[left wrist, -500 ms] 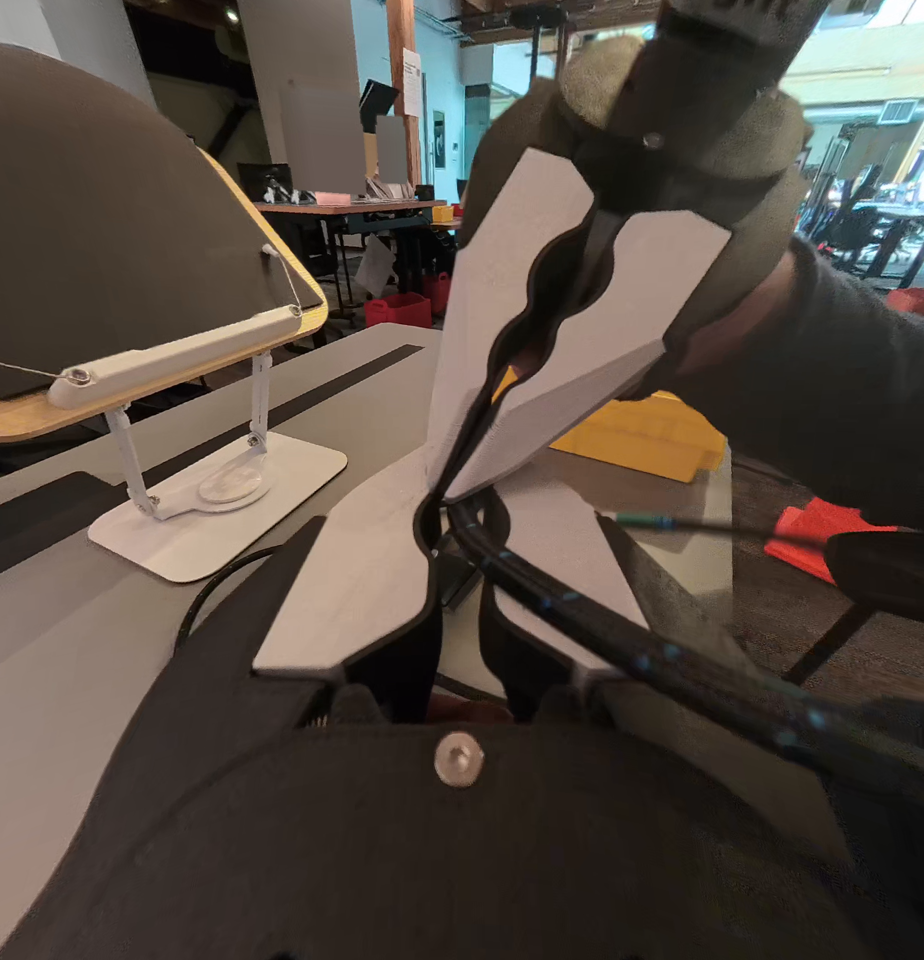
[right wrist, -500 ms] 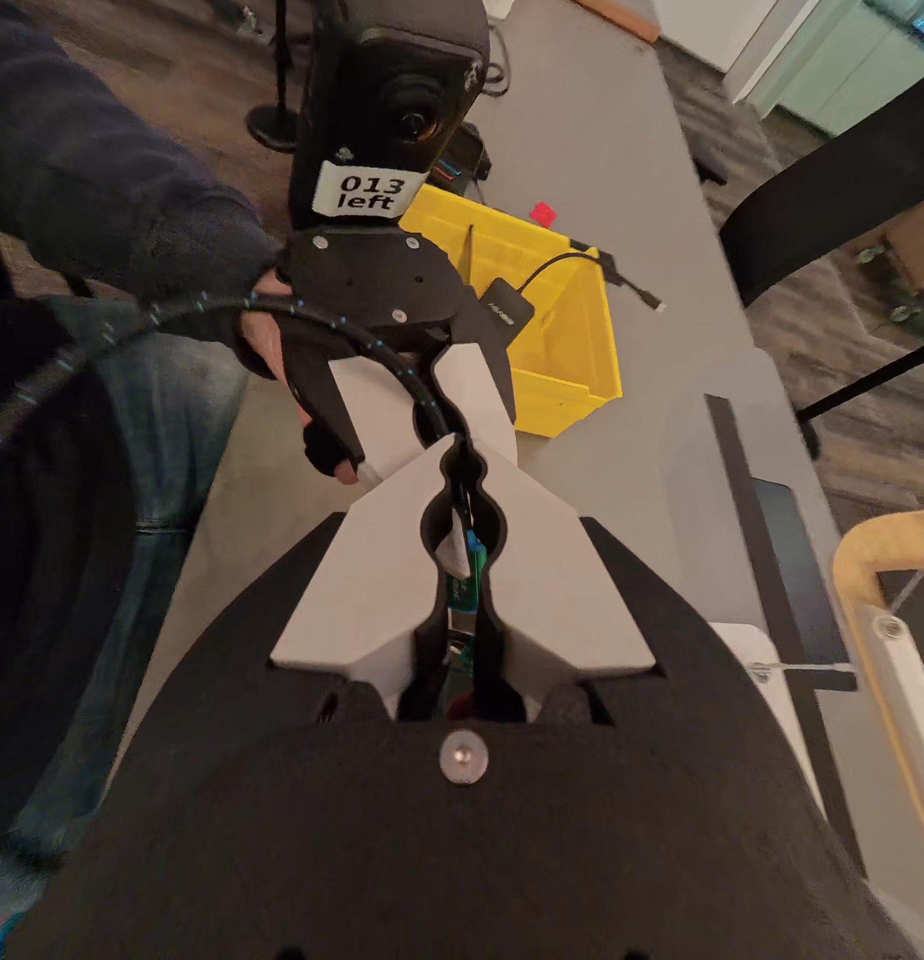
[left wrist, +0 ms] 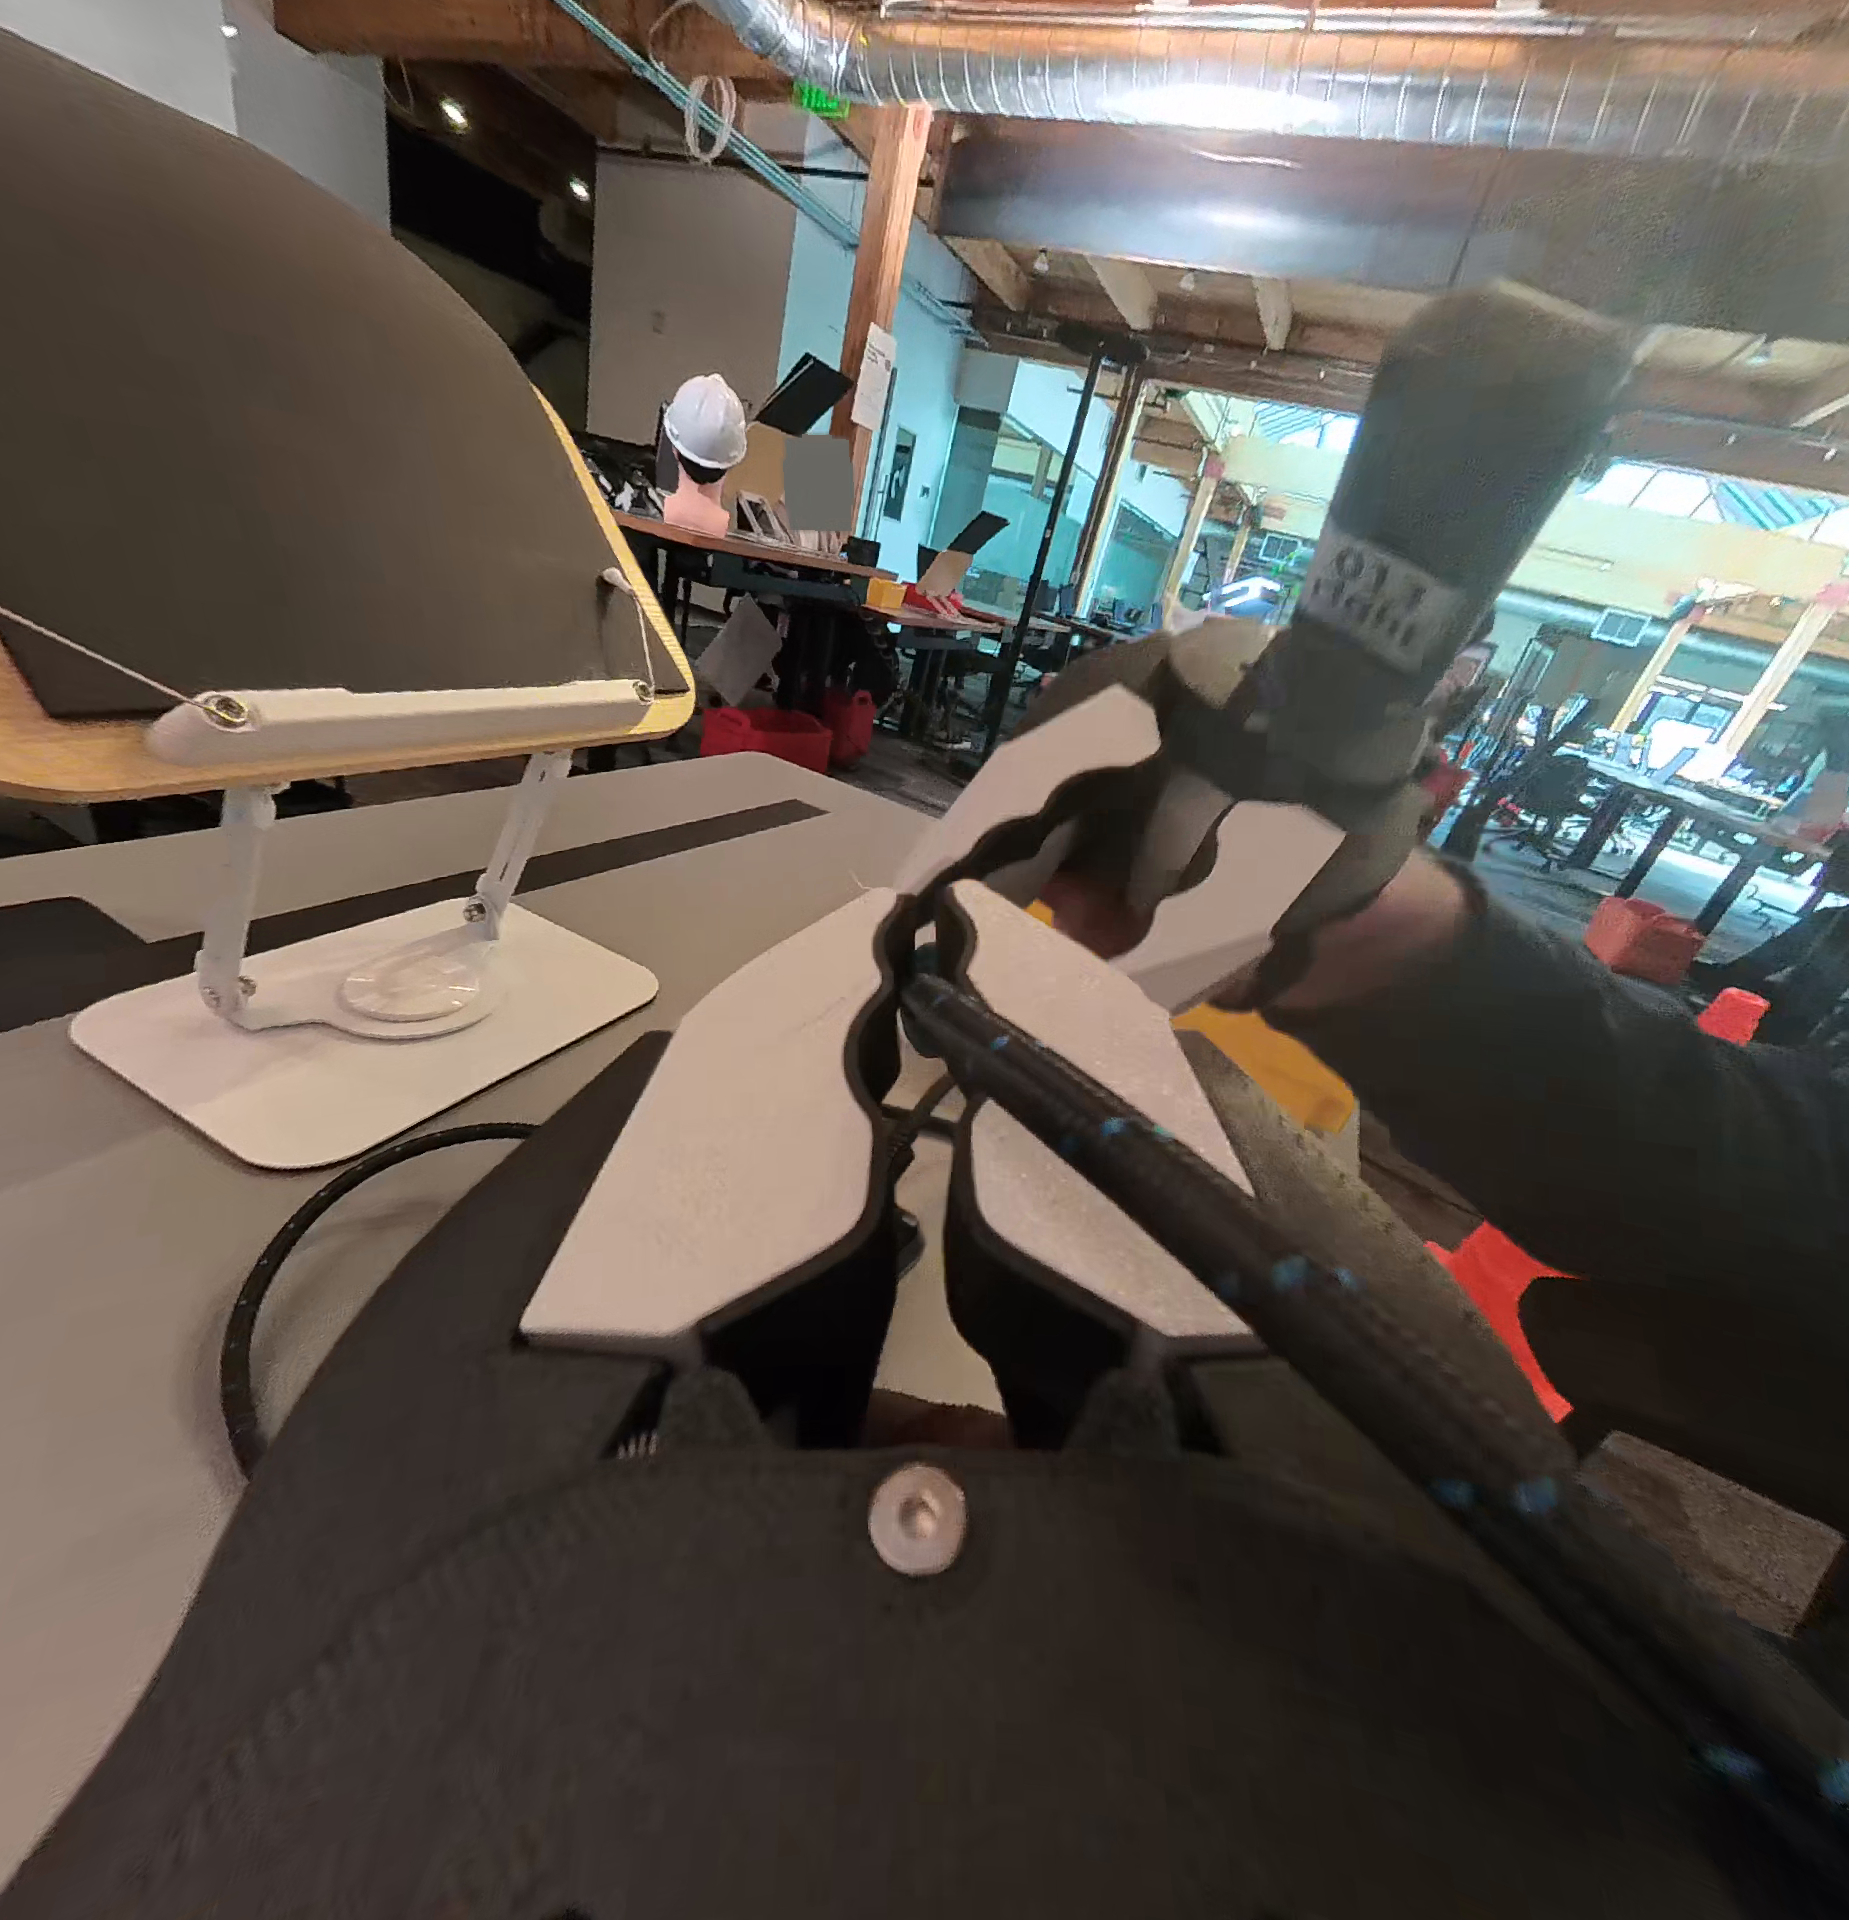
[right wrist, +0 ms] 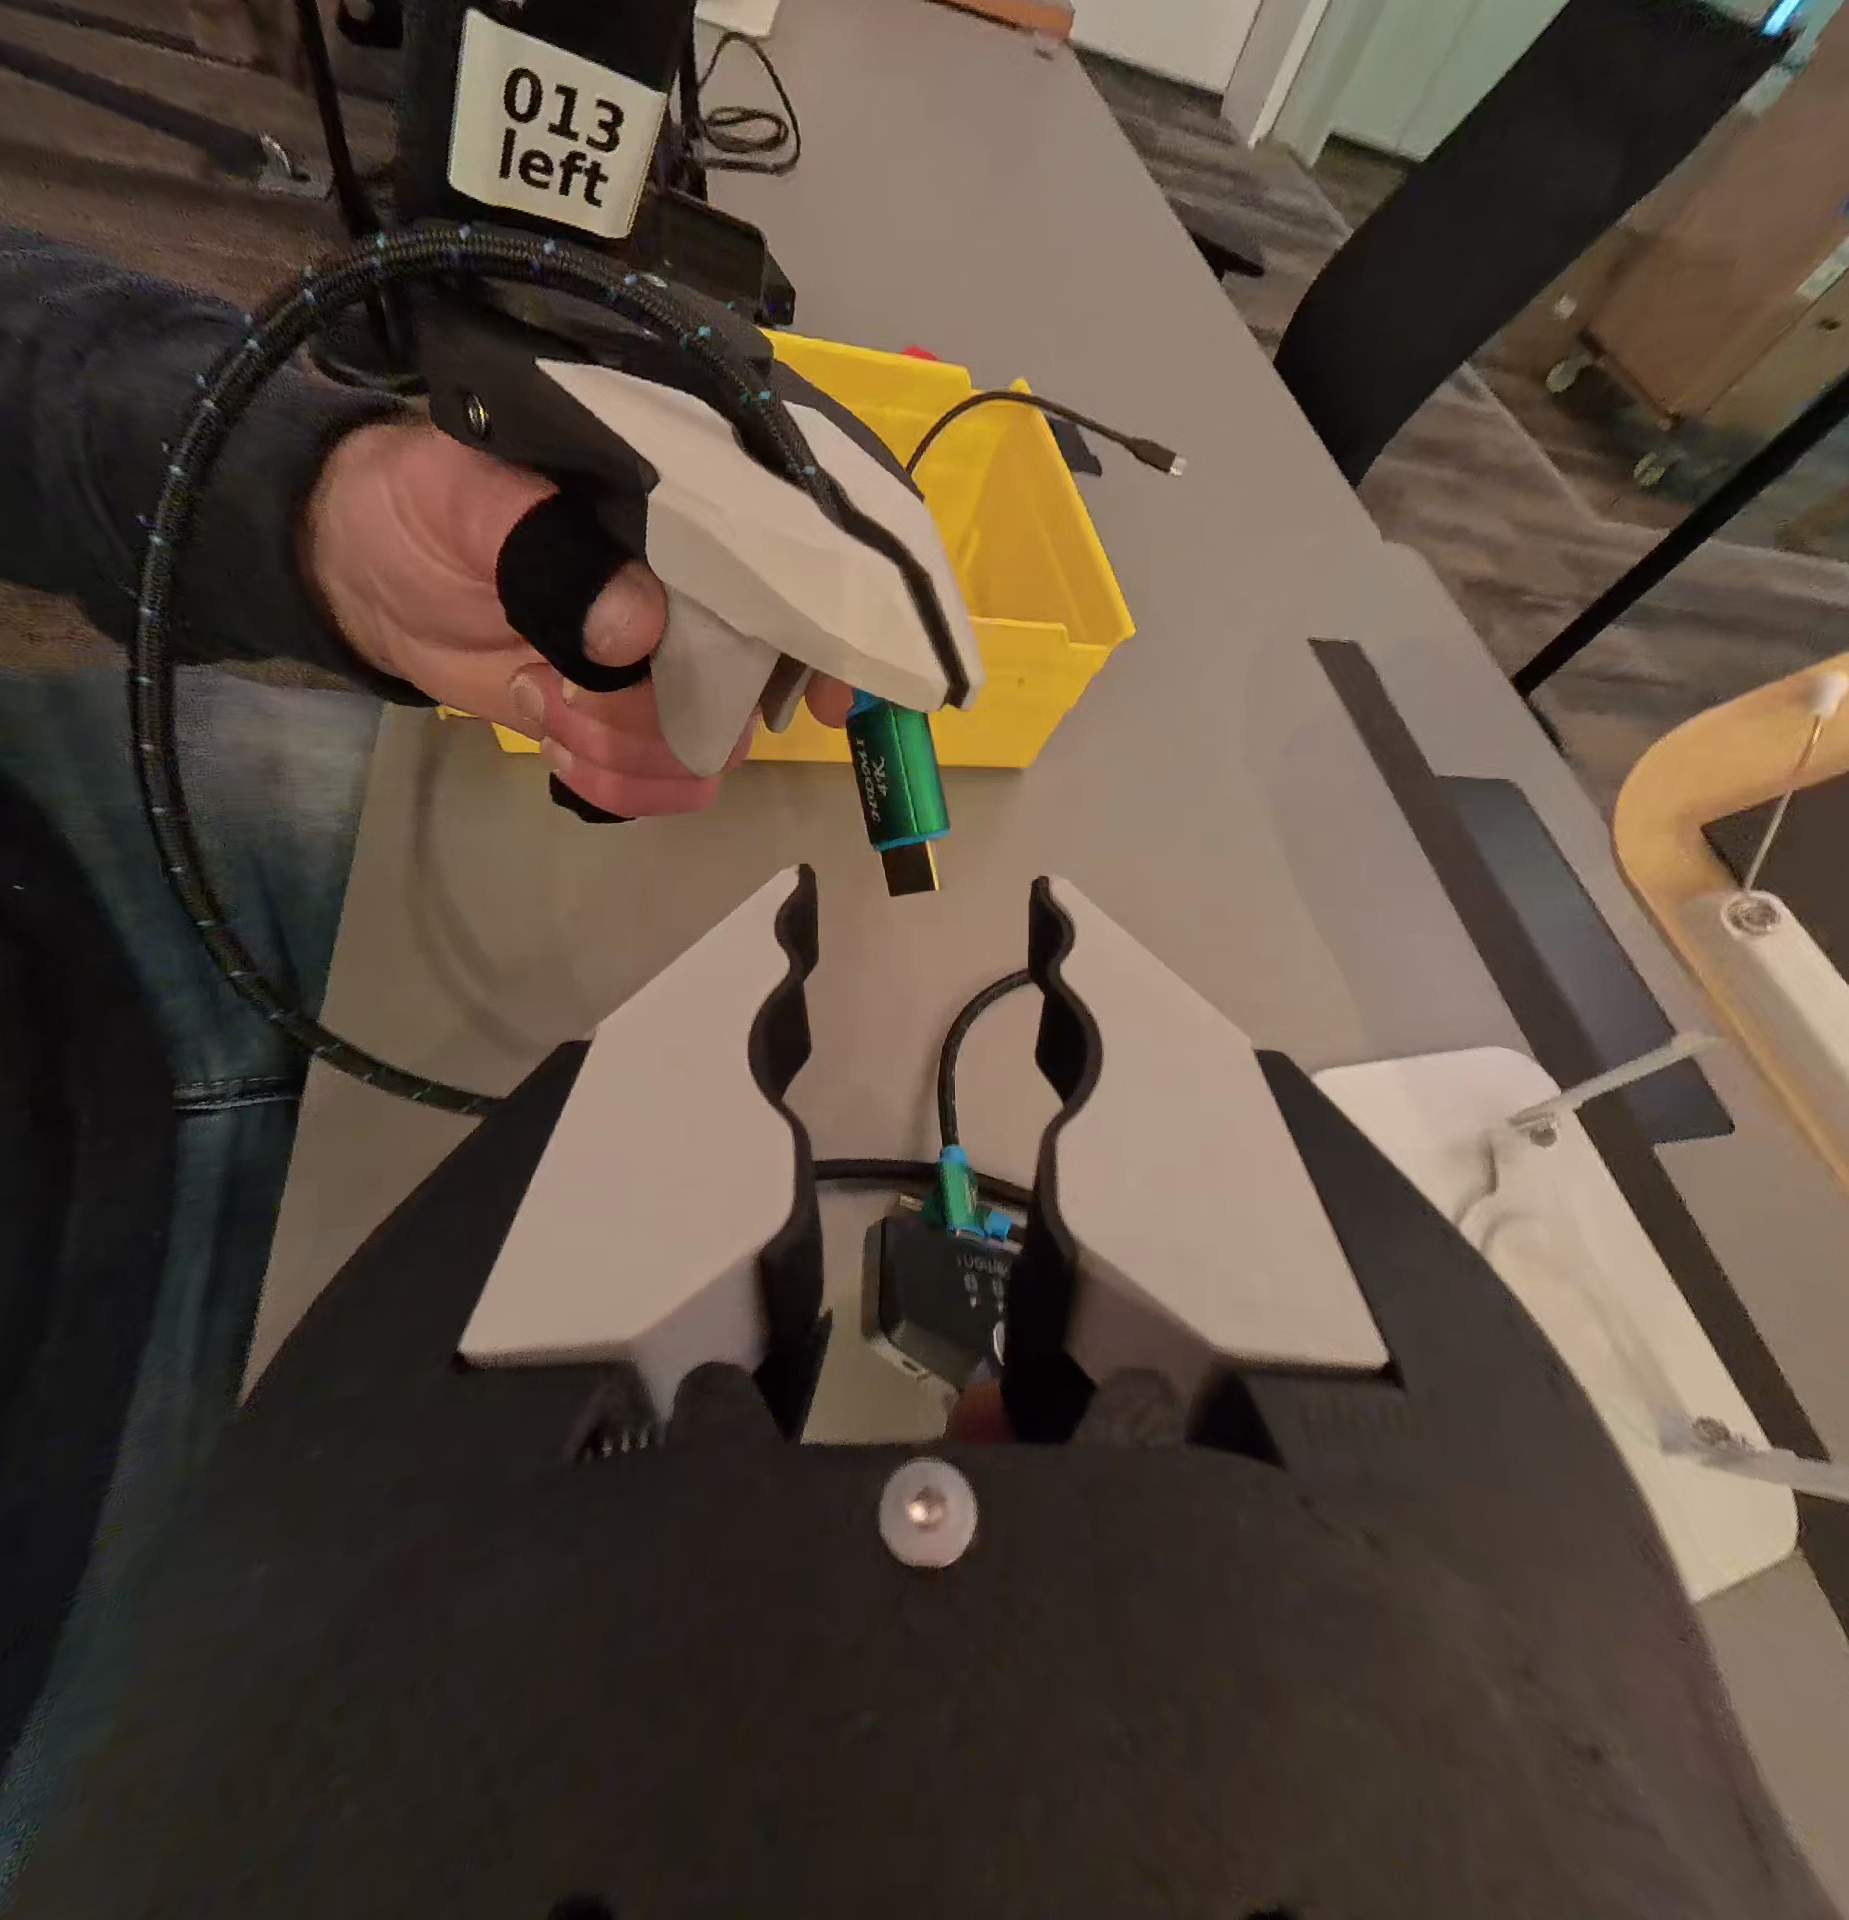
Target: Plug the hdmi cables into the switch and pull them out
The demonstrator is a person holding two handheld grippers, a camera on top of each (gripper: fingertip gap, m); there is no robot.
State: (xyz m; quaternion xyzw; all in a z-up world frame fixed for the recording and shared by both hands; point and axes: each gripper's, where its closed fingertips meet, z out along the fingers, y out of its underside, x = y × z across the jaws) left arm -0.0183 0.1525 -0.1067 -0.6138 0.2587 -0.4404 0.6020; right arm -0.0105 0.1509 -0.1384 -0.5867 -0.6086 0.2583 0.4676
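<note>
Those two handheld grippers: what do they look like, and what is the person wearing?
Each gripper, left and right, has a black body, pale grey angular fingers with wavy black inner edges, and a silver screw. The left carries a white sticker. The person wears dark sleeves and a black finger loop.

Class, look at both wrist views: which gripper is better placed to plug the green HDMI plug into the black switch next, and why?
Left. The left gripper is shut on the braided cable's green HDMI plug, gold tip pointing down towards the small black switch. The right gripper is open and empty above the switch.
</note>
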